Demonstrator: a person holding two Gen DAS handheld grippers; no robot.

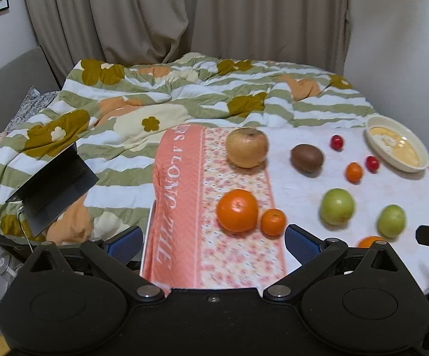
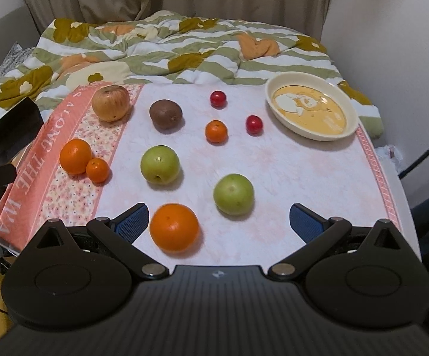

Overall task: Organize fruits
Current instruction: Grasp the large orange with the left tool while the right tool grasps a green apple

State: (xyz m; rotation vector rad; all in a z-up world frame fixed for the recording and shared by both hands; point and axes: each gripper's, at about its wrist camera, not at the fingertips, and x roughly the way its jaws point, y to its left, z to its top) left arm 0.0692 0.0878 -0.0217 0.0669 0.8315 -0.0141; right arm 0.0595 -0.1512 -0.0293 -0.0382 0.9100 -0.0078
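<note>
Fruits lie spread on a pink-and-white cloth (image 2: 288,163). A tan pear (image 2: 110,103), a brown kiwi (image 2: 165,114), two red cherry fruits (image 2: 217,98) (image 2: 254,124), a small orange (image 2: 216,131), two green apples (image 2: 160,164) (image 2: 234,194), a big orange (image 2: 174,227) and an orange pair (image 2: 75,156) (image 2: 97,170). A cream bowl (image 2: 312,83) stands at the back right, empty. My right gripper (image 2: 218,222) is open, near the big orange. My left gripper (image 1: 213,243) is open, just in front of the orange pair (image 1: 237,210) (image 1: 273,222).
A striped flowered quilt (image 1: 155,101) covers the bed behind the cloth. A dark open laptop (image 1: 51,187) sits on the quilt to the left. Curtains hang behind. The table's right edge (image 2: 398,195) drops off beside the bowl.
</note>
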